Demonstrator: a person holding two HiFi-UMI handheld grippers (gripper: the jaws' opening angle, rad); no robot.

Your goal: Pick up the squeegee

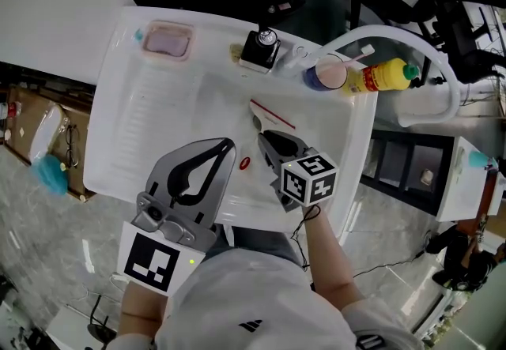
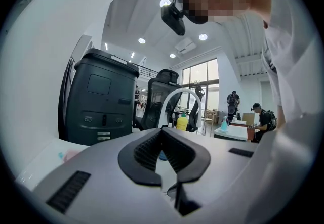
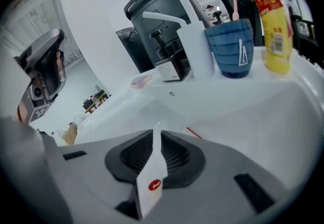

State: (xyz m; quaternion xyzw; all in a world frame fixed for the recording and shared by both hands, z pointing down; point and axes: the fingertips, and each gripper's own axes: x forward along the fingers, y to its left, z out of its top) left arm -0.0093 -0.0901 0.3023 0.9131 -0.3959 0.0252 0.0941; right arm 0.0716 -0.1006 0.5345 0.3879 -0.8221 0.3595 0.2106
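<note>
A white squeegee (image 3: 151, 180) with a red dot on its handle lies in a white sink (image 1: 150, 111), towards the near right corner. The right gripper (image 1: 266, 138) has its jaws released, slightly apart around the handle. The left gripper (image 1: 228, 145) hovers over the near edge, its jaws clenched on nothing.

Cup (image 1: 330, 72) beside bottle (image 1: 383, 76) on sink (image 1: 103, 127) rim

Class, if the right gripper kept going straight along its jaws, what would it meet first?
Probably the squeegee, whose white handle stands between the parted jaws of the right gripper. Just beyond lies the white floor of the sink, though depth is unclear.
</note>
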